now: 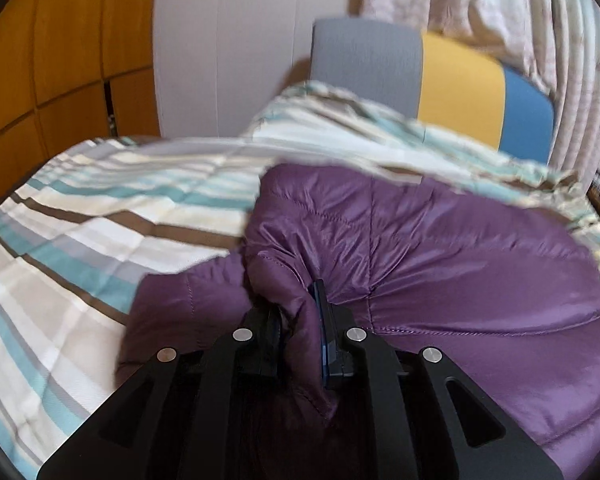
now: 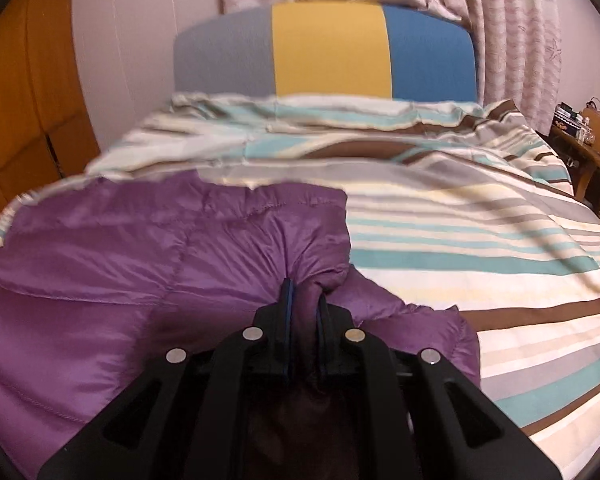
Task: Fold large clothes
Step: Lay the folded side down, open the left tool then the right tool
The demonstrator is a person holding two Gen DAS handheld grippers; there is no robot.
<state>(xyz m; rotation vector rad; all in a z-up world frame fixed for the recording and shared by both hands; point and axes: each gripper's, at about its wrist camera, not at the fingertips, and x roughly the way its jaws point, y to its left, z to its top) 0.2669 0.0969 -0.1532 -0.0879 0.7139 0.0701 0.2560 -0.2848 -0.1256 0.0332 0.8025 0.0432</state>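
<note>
Purple quilted jacket (image 1: 440, 248), shiny and puffy, spread across bed (image 1: 72, 216) ahead of both grippers. Left gripper (image 1: 300, 320) pinching bunched fold of jacket; right gripper (image 2: 304, 304) pinching another fold at its edge. Striped duvet, teal, brown and cream, beneath. Beyond grippers: headboard (image 2: 324, 48) in grey, yellow, blue panels, pale patterned curtain (image 2: 512, 32), wooden wardrobe (image 1: 68, 40) to left.

Bedroom around the bed

A striped duvet (image 2: 480, 240) covers the bed; at top centre stands a grey, yellow and blue headboard (image 2: 328, 50), pale curtains (image 2: 512, 32) upper right, wooden shelf (image 2: 592, 152) at right edge, orange wardrobe (image 1: 60, 40) upper left.
</note>
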